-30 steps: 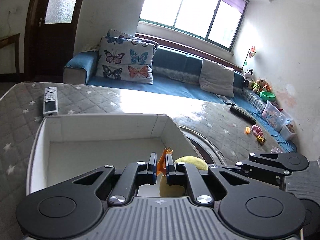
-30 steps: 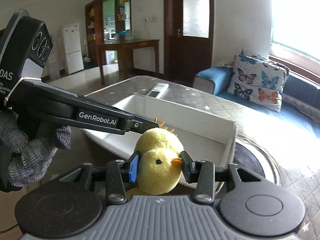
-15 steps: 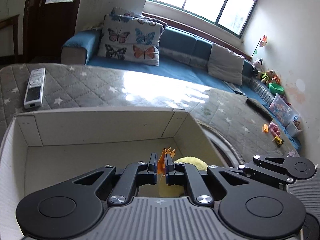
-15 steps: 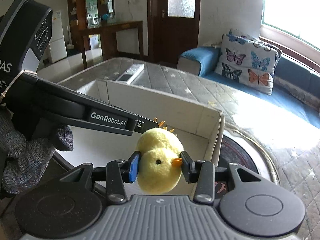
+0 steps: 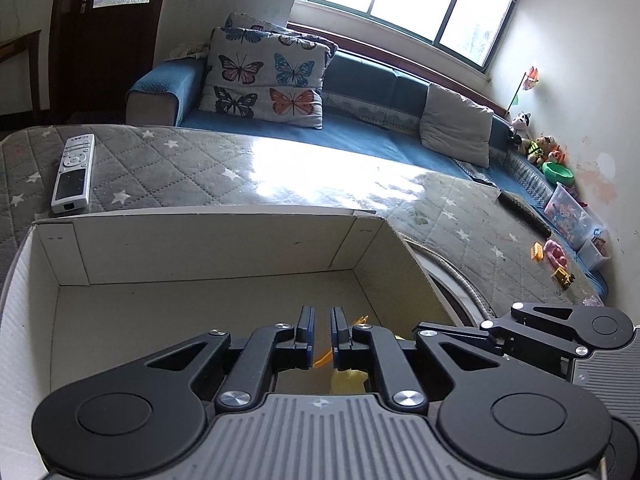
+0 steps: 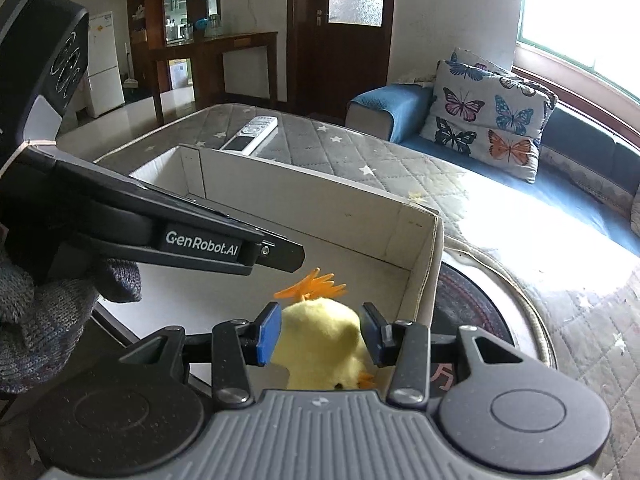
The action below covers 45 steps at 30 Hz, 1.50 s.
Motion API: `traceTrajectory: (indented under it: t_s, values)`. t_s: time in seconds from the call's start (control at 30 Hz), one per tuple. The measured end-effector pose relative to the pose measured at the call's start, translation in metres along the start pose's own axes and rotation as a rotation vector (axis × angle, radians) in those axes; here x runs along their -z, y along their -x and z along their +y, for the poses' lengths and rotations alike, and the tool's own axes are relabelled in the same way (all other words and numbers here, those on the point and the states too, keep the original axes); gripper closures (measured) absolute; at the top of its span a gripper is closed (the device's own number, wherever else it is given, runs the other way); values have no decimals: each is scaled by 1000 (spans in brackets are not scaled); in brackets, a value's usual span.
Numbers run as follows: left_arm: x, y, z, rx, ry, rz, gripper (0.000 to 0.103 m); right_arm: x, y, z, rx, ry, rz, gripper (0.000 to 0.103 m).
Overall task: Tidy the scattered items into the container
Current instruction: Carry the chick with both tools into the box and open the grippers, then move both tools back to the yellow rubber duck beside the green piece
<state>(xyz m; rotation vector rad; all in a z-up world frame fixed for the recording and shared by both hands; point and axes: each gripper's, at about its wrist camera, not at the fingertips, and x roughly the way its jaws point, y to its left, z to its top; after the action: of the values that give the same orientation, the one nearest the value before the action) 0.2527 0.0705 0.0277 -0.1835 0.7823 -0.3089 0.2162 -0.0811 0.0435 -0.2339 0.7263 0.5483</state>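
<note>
Chick point(image 6: 320, 336) — loose between right tool point(image 6: 320, 336) pads, over box point(image 6: 312, 196).

The chick point(image 6: 320, 332) is pale yellow plush with an orange crest and an orange beak. The box point(image 5: 208, 248) is white inside, with off-white walls. The surface point(image 5: 192, 168) wears a grey quilted cover stitched in diamonds and dotted with white stars. The remote point(image 5: 74, 174) is white with a dark screen. The sofa point(image 5: 360, 136) is blue, the big cushion point(image 5: 264, 76) grey-white with butterflies in pink, blue, black and orange, and the other cushion point(image 5: 456, 126) plain grey. The right tool point(image 6: 320, 334) is black with blue pads point(image 6: 267, 334); the left tool point(image 5: 321, 334) is black too. The door point(image 6: 340, 32) is dark brown.
</note>
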Motion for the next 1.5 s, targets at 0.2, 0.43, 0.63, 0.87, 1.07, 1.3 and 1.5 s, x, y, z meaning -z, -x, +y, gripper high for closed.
traceTrajectory:
  t_s: [0.2, 0.43, 0.63, 0.87, 1.07, 1.3, 1.5]
  values:
    - [4, 17, -3, -6, -2, -22, 93, 1, 19, 1, -3, -5, -36, 55]
    - [14, 40, -9, -4, 7, -48, 91, 10, 51, 0, 1, -23, -91, 47]
    - [28, 59, -17, -8, -2, -65, 85, 26, 78, -3, 25, -47, -123, 41]
    - [44, 81, -34, 7, -18, -89, 81, 46, 105, -7, 53, -80, -149, 34]
    - [61, 88, -55, 29, -43, -83, 78, 67, 119, -14, 74, -120, -143, 33]
    - [77, 84, -71, 48, -57, -47, 78, 91, 122, -20, 88, -161, -114, 33]
    - [86, 81, -83, 66, -68, -22, 76, 109, 121, -25, 93, -203, -93, 33]
